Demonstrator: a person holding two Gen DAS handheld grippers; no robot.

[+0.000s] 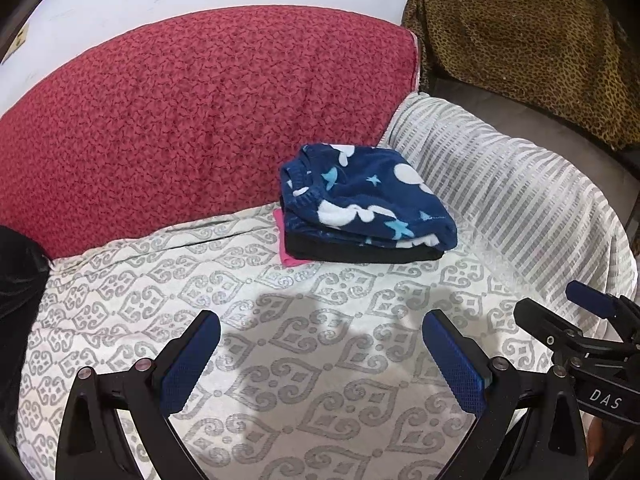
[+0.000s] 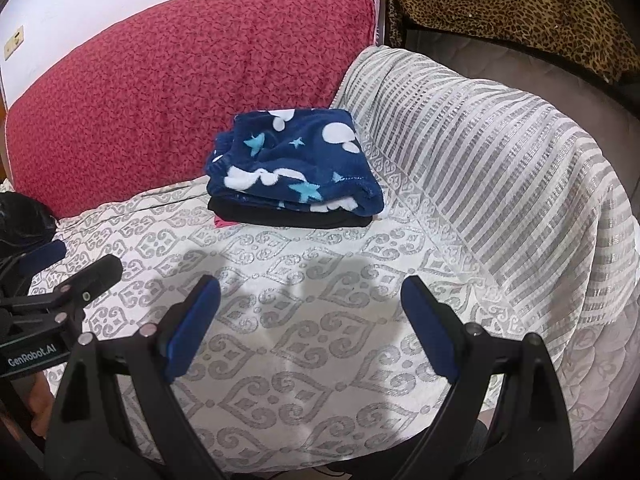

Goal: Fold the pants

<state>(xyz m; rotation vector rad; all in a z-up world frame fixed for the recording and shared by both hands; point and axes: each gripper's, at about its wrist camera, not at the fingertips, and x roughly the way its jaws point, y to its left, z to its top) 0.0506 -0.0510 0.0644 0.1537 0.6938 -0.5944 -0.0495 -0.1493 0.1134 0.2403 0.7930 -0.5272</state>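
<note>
From the left wrist view, the left gripper (image 1: 320, 334) hangs over the patterned white cover (image 1: 304, 360) of the seat, its two blue-padded jaws spread wide with nothing between them. At the far side of the seat lies one stack of three folded garments: the navy fleece pants (image 1: 368, 204) with white shapes and light-blue stars on top, a black garment (image 1: 360, 254) under them, and a pink garment (image 1: 286, 254) showing only as a strip at the stack's left edge. The stack sits against the red backrest (image 1: 200, 120) on its far left and touches the striped white throw (image 1: 512, 192) on its right. A leopard-print cloth (image 1: 520, 40) lies far right. The right gripper (image 1: 576, 308) enters at the near right edge; its jaw state cannot be told here.

From the right wrist view, the right gripper (image 2: 310, 292) also hovers above the cover (image 2: 300, 340), two jaws parted and empty. The same pants (image 2: 296, 160) top the one stack, far and slightly left of centre. The left gripper (image 2: 76, 264) shows at the left edge.
</note>
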